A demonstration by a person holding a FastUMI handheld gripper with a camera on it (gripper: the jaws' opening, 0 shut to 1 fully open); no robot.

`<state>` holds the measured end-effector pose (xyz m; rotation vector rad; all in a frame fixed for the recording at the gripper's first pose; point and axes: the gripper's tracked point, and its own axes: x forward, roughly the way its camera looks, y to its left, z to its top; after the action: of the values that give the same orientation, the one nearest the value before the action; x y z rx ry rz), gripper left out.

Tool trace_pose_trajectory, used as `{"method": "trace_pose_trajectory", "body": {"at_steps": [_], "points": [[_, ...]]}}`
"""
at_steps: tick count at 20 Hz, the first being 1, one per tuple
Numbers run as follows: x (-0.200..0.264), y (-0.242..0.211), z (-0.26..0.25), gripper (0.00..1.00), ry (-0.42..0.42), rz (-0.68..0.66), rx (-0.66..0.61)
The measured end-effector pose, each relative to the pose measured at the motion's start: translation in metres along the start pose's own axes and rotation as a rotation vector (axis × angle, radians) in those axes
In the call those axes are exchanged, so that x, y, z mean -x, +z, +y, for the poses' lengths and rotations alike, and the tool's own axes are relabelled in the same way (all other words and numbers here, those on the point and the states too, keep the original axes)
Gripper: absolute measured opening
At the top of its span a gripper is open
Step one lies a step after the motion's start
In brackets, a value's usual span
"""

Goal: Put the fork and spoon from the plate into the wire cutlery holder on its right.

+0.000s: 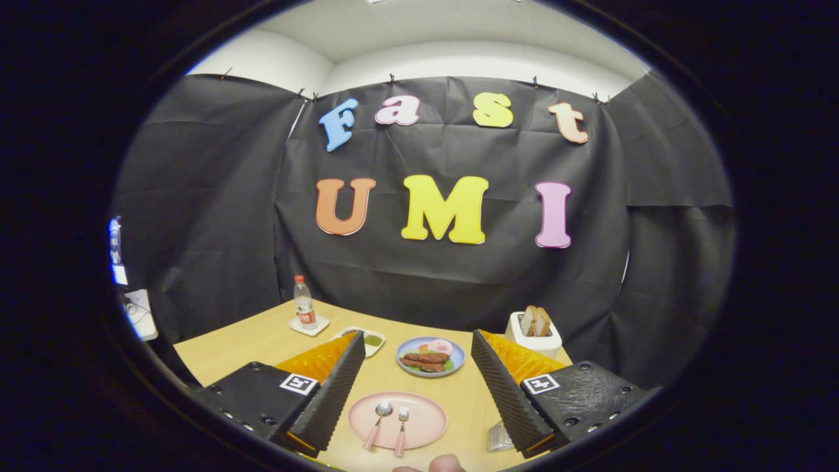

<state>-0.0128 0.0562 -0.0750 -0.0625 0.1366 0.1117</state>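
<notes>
Gripper view looks down along the two fingers onto a wooden table (262, 341) in a booth hung with black cloth. The gripper (416, 383) hangs above the near part of the table with its fingers spread wide, gripping nothing; one finger (331, 393) sits to the left and the other to the right, with the tabletop showing between them.

Between the fingers, on the near side, lies a pink plate (426, 423). On it rest the spoon (379, 419) and the fork (401, 429), side by side and close together, spoon on the left. Both have pink handles that point toward the camera, and their metal heads point away. Neither touches the gripper.

Just right of the plate, partly hidden behind the right finger, a bit of the wire holder (499, 438) shows; too little is visible to tell its shape or contents.

Beyond the pink plate, still between the fingers, sits a blue plate (403, 359) with food on it. Left of that, partly behind the left finger, is a small white dish (375, 341) holding something green. Farther back on the left, a bottle (303, 305) stands upright on a white coaster (308, 328). At the far right of the table, a white box (536, 341) holds slices of toast upright.

At the very near edge, below the pink plate, fingertips (446, 464) of a person show.
</notes>
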Motion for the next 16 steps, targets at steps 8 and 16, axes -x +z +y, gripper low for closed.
{"method": "trace_pose_trajectory", "body": {"at_steps": [8, 16], "points": [[-0.011, -0.091, -0.007, 0.98, 0.018, 0.163, 0.021], [-0.015, -0.213, -0.001, 0.98, 0.064, 0.452, 0.04]]}}
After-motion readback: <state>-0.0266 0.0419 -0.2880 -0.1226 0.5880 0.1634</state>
